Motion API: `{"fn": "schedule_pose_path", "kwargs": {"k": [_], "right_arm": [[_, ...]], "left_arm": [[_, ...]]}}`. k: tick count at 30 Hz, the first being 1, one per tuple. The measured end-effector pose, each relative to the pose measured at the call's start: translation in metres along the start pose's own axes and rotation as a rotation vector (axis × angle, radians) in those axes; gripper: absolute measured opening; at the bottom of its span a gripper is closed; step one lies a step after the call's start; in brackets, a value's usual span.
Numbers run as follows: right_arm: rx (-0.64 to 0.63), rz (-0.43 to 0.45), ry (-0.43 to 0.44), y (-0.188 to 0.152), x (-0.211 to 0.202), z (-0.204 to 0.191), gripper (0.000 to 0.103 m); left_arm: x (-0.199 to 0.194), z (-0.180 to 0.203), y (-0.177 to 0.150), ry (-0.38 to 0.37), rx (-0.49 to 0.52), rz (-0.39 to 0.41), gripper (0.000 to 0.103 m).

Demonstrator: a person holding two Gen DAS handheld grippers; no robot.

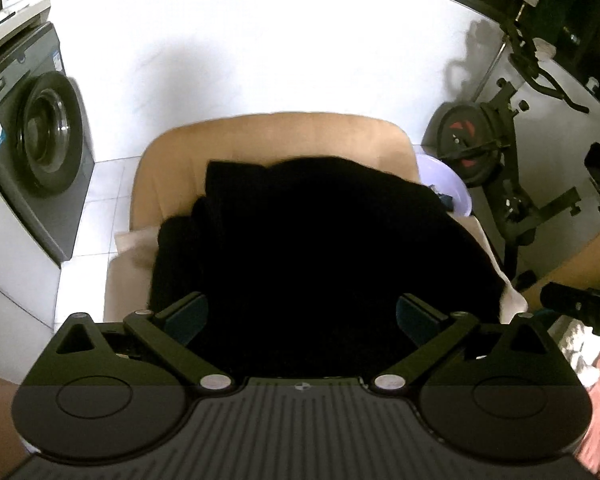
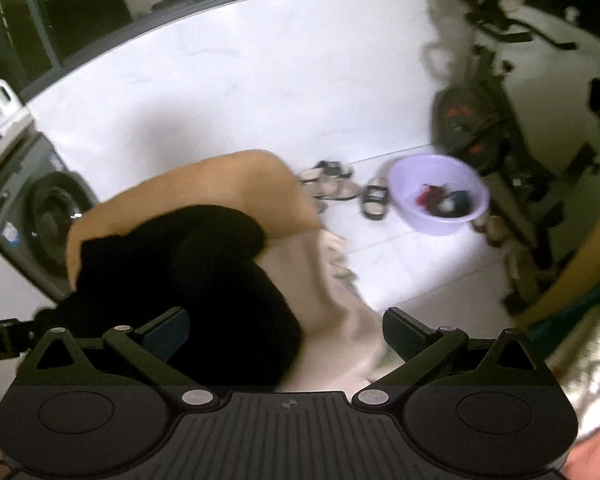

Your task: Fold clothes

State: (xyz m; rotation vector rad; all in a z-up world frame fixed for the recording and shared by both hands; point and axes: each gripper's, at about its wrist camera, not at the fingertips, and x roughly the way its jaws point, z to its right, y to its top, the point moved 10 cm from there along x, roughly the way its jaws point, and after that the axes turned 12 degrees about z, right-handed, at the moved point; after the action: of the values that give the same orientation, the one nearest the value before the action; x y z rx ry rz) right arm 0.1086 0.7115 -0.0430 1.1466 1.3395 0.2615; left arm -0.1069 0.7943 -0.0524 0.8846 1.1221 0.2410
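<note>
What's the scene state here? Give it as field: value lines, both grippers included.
garment: black clothing bunched on the tan chair, not yet folded flat
under garment: beige cloth covers the seat
left gripper: open, over the near edge of the garment, nothing held
right gripper: open, at the garment's right edge, nothing held
floor: lilac basin with small dark and red items; sandals beside it
background: washing machine left, exercise bike right
image quality: right wrist view motion-blurred
</note>
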Motion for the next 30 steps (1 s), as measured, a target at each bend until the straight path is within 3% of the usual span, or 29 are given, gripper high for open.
{"fn": "schedule_pose_path", "kwargs": {"k": [7,10,15,19,24,27,30], "right_arm": [[-0.142,0.050,-0.014,-0.023,-0.061,0.011,0.102],[-0.115,0.035,0.006,-0.040,-0.081,0.020,0.102],[-0.074,-0.007,0.041,-0.078,-0.116,0.040,0.102],[-0.110,-0.051,0.062,-0.129,-0.165,0.072,0.102],[-0.072,-0.034,0.103,-0.169,-0.248,0.130,0.102],[-0.094,-0.018,0.074,-0.191,-0.285,0.162,0.102],[-0.075,-0.035,0.064,-0.217,-0.312,0.181,0.102]], "left_arm": [[-0.042,0.024,-0.044,0.040,0.002,-0.016,0.103],[-0.071,0.031,-0.063,0.075,0.005,0.013,0.103],[-0.128,0.054,-0.123,0.156,0.048,0.032,0.103],[-0.174,0.093,-0.176,0.199,0.065,0.015,0.103],[-0.227,0.150,-0.232,0.220,0.043,0.001,0.103],[-0.259,0.173,-0.256,0.271,0.075,0.039,0.103],[-0.274,0.182,-0.270,0.272,0.082,0.034,0.103]]}}
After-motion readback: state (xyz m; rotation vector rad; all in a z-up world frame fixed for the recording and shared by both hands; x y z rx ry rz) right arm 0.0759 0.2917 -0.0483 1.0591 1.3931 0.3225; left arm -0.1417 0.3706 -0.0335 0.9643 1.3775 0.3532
